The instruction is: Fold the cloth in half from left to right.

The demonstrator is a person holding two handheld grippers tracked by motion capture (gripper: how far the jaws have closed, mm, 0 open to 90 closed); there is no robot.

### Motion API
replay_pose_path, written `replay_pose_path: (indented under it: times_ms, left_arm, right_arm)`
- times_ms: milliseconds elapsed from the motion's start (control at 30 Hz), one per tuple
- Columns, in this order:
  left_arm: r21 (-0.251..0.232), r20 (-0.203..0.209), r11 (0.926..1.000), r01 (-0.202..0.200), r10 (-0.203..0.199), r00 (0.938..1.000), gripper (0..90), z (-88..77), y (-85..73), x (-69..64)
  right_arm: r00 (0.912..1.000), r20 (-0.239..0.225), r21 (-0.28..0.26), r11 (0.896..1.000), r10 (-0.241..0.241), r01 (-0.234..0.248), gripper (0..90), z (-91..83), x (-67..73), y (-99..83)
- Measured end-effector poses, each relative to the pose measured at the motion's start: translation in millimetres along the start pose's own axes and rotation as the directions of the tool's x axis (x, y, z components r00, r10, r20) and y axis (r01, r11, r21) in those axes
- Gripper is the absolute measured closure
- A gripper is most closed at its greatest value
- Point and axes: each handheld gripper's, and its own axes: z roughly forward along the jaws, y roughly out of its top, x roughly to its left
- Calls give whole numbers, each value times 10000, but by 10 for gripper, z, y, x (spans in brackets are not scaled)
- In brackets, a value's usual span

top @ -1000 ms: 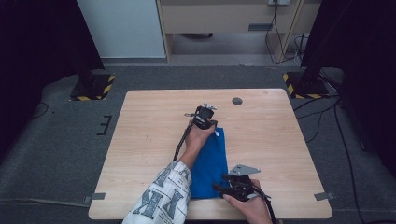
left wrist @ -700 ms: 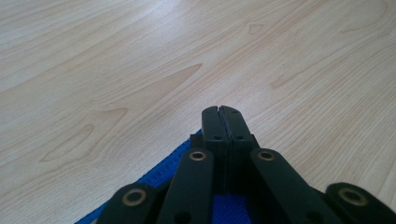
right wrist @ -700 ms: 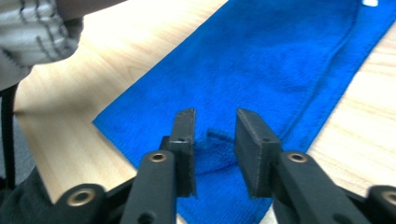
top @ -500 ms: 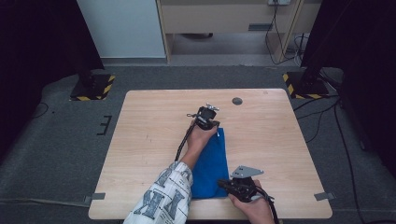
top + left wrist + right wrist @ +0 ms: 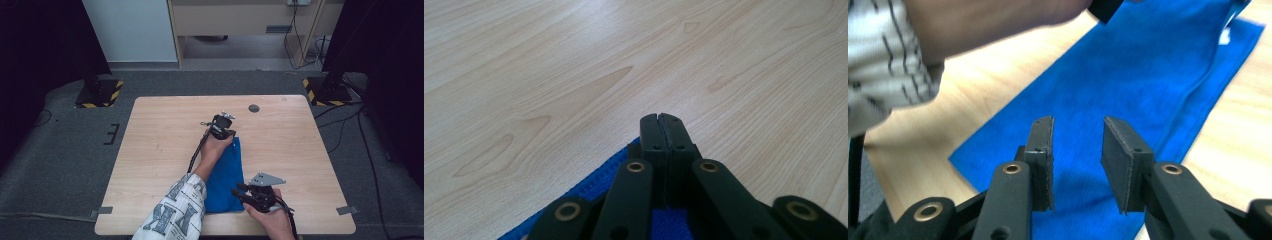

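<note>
High view, left to right: a patterned sleeve (image 5: 175, 212) rises from the near edge of the wooden table (image 5: 160, 140) and its hand carries the left gripper (image 5: 223, 124) out to the middle of the tabletop, at the far end of a blue cloth (image 5: 226, 176). The cloth lies folded in a long strip running from the table's centre back toward the near edge, right of the forearm. In the left gripper view the jaws stand pressed together, tips side by side over bare wood, with a corner of the blue cloth (image 5: 599, 185) running in beneath them — whether the pads pinch its edge cannot be told. Further right, near the near edge, the other hand holds the right gripper (image 5: 239, 192), grey plate on top, its tips at the near right corner of the cloth. In the right gripper view its jaws have just been opening and now stand narrowly apart — nothing between the pads (image 5: 1042, 150), the blue cloth (image 5: 1148, 80) flat on the table behind and below them, the sleeve (image 5: 883, 65) at upper left
</note>
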Motion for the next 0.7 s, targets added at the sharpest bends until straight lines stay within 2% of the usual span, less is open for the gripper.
replay_pose_path:
  times_ms: [133, 300, 433, 567, 633, 700]
  left_arm:
    - [-6, -9, 10000, -31, 31, 10000, 893, 0, 0, -2]
    - [-9, 7, 10000, -87, 87, 10000, 893, -4, 2, -6]
    - [-21, 7, 10000, -72, 72, 10000, 893, -5, 4, -8]
    - [-27, 7, 10000, -69, 69, 10000, 893, -6, 4, -11]
    - [-36, 9, 10000, -77, 77, 10000, 893, -8, 6, -11]
    - [-44, 17, 10000, -85, 85, 10000, 893, -7, 6, -10]
  right_arm:
    - [9999, 119, 58, 10000, 0, 0, 629, 32, -9, 32]
    - [9978, 609, 950, 9953, -256, 198, 554, 146, -15, -71]
    - [9959, 851, 1252, 9919, -300, 191, 509, 156, -24, -120]
    - [9947, 943, 1544, 9877, -403, 253, 513, 183, -19, -156]
    - [9923, 1140, 1683, 9853, -477, 280, 531, 199, -9, -181]
    - [9919, 1123, 1985, 9794, -593, 360, 541, 222, 2, -212]
